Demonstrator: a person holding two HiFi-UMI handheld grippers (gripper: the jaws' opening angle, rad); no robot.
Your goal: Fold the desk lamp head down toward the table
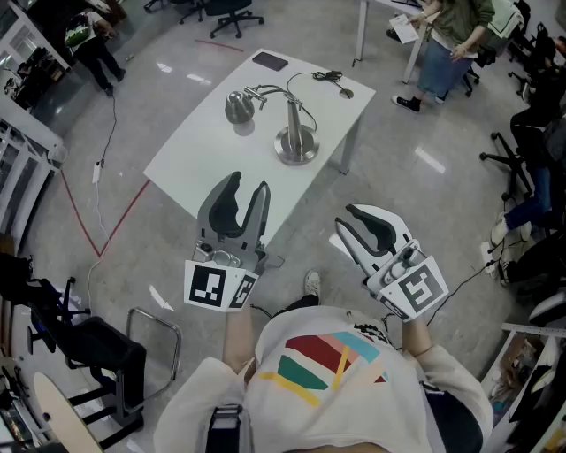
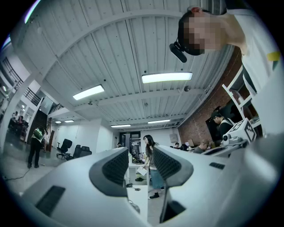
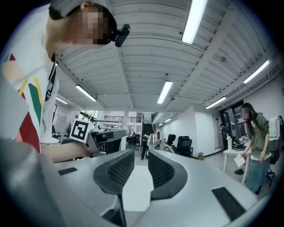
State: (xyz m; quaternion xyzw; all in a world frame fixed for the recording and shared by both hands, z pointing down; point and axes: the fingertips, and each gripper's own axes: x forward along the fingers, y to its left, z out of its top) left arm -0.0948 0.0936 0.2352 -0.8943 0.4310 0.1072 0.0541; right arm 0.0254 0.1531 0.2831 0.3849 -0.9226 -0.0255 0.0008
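Observation:
A silver desk lamp stands on the white table (image 1: 195, 150), its round base (image 1: 294, 146) near the right edge. Its arm curves left to the head (image 1: 239, 108), which hangs low over the tabletop. A black cord (image 1: 329, 77) trails toward the far corner. My left gripper (image 1: 247, 184) hovers over the table's near edge, open and empty, short of the lamp. My right gripper (image 1: 347, 219) is off the table's near right corner, jaws a little apart with nothing between them. In the right gripper view the lamp (image 3: 153, 140) shows far ahead above the jaws.
A dark flat device (image 1: 271, 61) lies at the table's far corner. Another table (image 1: 364, 26) and a standing person (image 1: 447, 44) are at the back right. Office chairs (image 1: 221, 13) stand beyond, a metal-framed chair (image 1: 133, 354) at the near left, and a cable (image 1: 106, 133) lies on the floor.

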